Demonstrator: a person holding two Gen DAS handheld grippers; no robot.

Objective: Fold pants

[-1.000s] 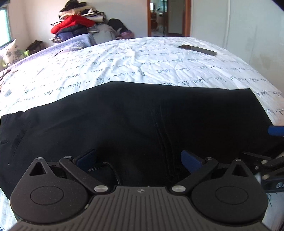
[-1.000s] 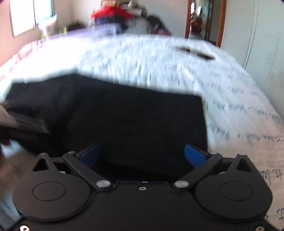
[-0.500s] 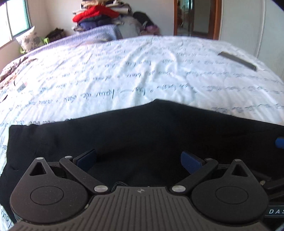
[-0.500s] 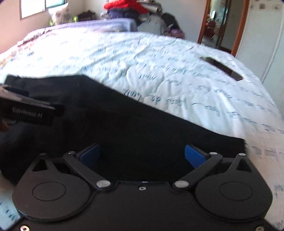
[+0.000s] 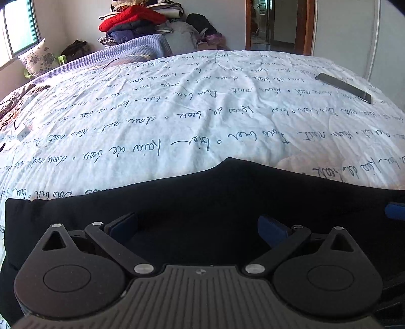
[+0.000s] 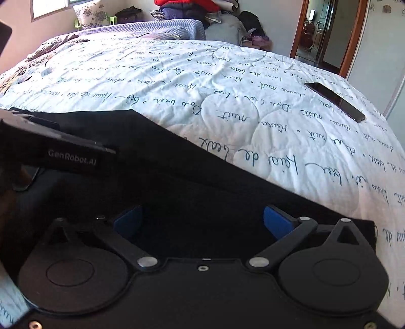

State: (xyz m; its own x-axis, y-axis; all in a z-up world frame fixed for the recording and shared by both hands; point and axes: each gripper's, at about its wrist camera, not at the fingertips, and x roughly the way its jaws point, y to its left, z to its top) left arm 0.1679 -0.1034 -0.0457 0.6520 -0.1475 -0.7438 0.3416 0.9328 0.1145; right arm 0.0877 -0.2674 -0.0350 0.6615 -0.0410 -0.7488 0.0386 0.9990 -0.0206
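Black pants point(image 5: 202, 197) lie flat on the near part of a white bedspread with blue script; they also show in the right wrist view point(image 6: 192, 182). My left gripper point(image 5: 197, 226) is open, its blue pads spread over the near edge of the pants. My right gripper point(image 6: 202, 220) is open over the pants' right end. The left gripper's body point(image 6: 58, 146) shows at the left of the right wrist view. One blue pad of the right gripper point(image 5: 395, 211) shows at the right edge of the left wrist view.
A dark phone point(image 5: 344, 87) lies on the bedspread point(image 5: 177, 114) at the far right; it also shows in the right wrist view point(image 6: 334, 101). A pile of clothes point(image 5: 131, 22) stands behind the bed. A doorway point(image 5: 278, 25) is at the back right.
Both grippers have pulled back and tilted up, so less of the pants and more of the bedspread shows. Both stay open.
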